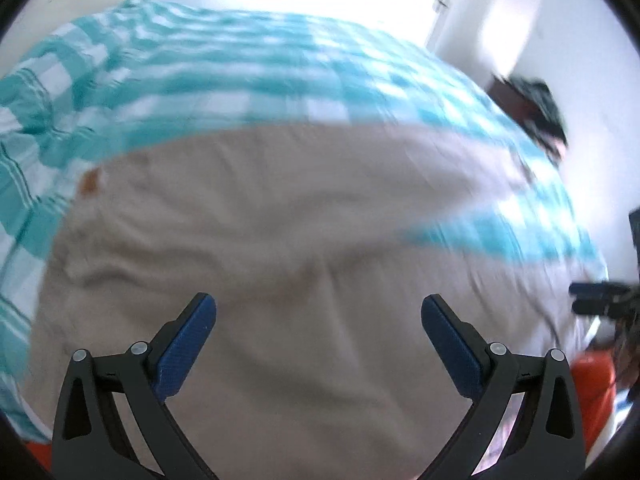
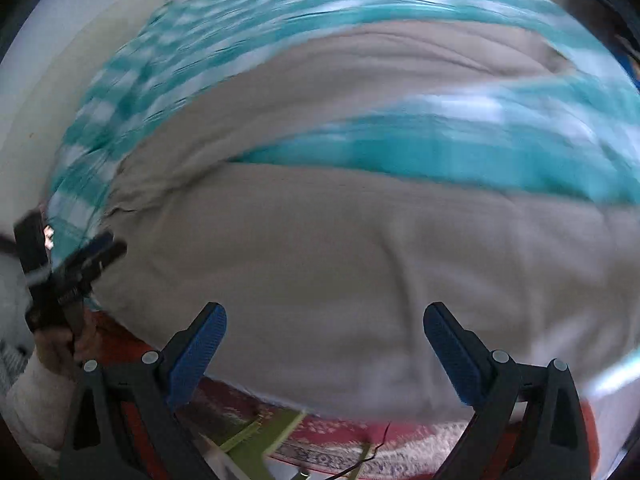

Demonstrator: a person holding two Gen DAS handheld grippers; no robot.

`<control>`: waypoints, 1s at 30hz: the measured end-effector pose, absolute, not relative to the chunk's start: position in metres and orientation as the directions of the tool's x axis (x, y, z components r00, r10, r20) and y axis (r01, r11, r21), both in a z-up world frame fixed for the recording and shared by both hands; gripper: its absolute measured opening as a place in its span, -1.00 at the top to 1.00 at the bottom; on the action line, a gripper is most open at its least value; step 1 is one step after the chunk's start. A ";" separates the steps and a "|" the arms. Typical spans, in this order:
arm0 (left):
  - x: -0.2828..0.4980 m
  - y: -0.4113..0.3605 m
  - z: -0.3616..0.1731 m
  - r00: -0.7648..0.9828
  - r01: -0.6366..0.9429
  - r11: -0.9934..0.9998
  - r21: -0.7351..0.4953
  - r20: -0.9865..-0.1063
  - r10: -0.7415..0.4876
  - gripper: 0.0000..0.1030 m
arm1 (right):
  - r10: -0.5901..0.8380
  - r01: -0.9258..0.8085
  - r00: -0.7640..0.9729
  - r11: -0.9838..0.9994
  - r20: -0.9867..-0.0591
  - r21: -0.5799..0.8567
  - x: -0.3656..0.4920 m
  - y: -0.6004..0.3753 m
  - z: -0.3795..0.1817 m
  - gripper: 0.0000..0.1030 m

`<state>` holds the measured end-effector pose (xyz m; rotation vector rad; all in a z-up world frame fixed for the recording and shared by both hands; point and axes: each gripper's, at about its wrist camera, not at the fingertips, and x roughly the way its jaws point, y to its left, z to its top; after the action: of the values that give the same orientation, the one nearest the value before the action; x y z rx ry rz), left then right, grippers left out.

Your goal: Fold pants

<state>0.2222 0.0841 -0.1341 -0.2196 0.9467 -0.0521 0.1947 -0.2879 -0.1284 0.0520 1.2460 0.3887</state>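
Observation:
Beige pants (image 1: 288, 232) lie spread flat on a bed with a teal and white checked cover (image 1: 208, 64). In the left wrist view my left gripper (image 1: 319, 308) hovers open over the wide upper part of the pants, with nothing between its blue pads. In the right wrist view the pants (image 2: 360, 248) split into two legs with the checked cover (image 2: 460, 148) showing between them. My right gripper (image 2: 325, 316) is open above the nearer leg. The left gripper (image 2: 96, 256) shows at the left edge of that view, held by a hand in a white sleeve. Both views are motion-blurred.
A red patterned rug (image 2: 352, 440) lies on the floor below the bed's near edge. A white wall and door frame (image 1: 452, 4) stand behind the bed. A dark object (image 1: 536, 108) sits by the bed's far right corner. An orange-red shape (image 1: 592, 380) shows at the right.

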 end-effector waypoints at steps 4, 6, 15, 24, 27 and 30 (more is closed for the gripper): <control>0.276 0.136 -0.148 0.601 -0.207 0.966 -0.157 -0.799 -0.001 -0.99 | 0.361 -0.367 0.336 0.901 -0.870 0.232 0.259 -0.222 -0.110 -0.91; 0.297 0.163 -0.174 0.571 -0.298 0.951 -0.085 -0.814 0.106 -0.99 | 0.354 -0.406 0.385 0.894 -0.852 0.188 0.291 -0.186 -0.103 -0.91; 0.286 0.206 -0.246 0.541 -0.386 0.922 0.012 -0.807 0.237 -0.99 | 0.559 -0.636 0.228 0.706 -0.797 0.312 0.347 -0.024 -0.155 -0.91; 0.287 0.201 -0.250 0.549 -0.389 0.921 0.028 -0.796 0.256 -0.99 | 0.560 -0.722 0.189 0.636 -0.807 0.272 0.347 -0.016 -0.196 -0.91; 0.286 0.200 -0.250 0.551 -0.389 0.921 0.030 -0.794 0.258 -0.99 | 0.553 -0.713 0.201 0.648 -0.809 0.266 0.358 -0.022 -0.201 -0.91; 0.285 0.200 -0.250 0.552 -0.389 0.921 0.028 -0.793 0.257 -0.99 | 0.556 -0.707 0.210 0.655 -0.804 0.268 0.369 -0.030 -0.201 -0.91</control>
<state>0.2852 0.2001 -0.2501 -0.1579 0.9098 0.3835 0.3686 -0.0302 -0.2013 -0.1710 1.0356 0.8832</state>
